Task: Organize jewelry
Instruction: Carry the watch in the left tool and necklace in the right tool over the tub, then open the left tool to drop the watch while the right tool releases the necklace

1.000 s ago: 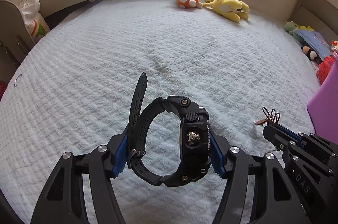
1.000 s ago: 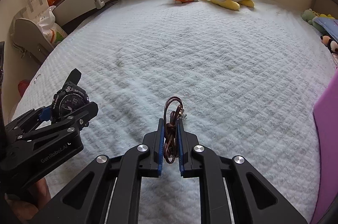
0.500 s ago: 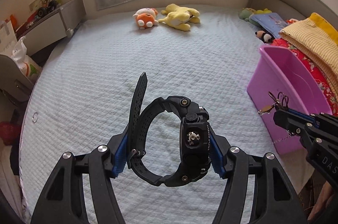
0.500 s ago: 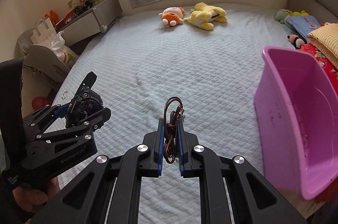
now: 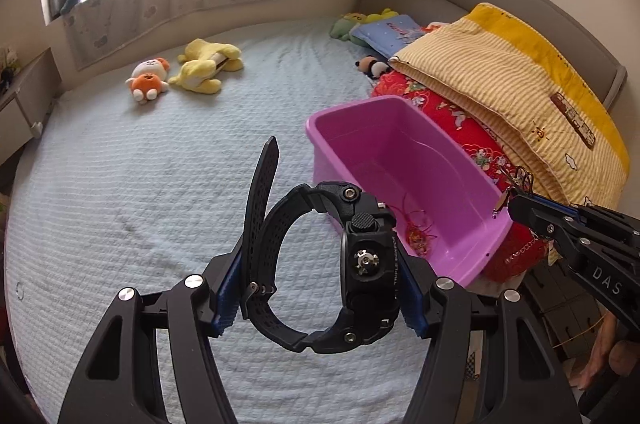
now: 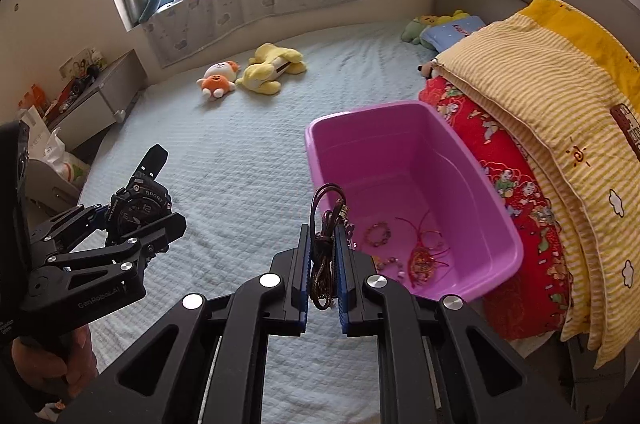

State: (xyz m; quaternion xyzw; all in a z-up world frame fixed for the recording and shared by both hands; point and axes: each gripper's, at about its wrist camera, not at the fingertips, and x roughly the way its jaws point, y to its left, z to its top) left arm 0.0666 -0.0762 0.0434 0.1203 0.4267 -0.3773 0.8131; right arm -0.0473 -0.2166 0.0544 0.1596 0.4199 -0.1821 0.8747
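Left gripper (image 5: pixel 320 300) clamps black watch (image 5: pixel 320 268) across case and strap, above the pale blue bedspread (image 5: pixel 140 184). Right gripper (image 6: pixel 323 268) fingers pinched narrow on coiled brown cord bracelet (image 6: pixel 326 244), just beside the near-left rim of the purple tub (image 6: pixel 500 224). Tub floor holds red string bracelets (image 6: pixel 424 256) and a bead bracelet (image 6: pixel 378 234)

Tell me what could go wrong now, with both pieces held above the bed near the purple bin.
1. The cord is a loose bundle in the right hand-held gripper; a loop could catch on a pad at release and miss the bin.
2. The watch is heavy; dropped from up high, it could hit the bracelets in the bin.
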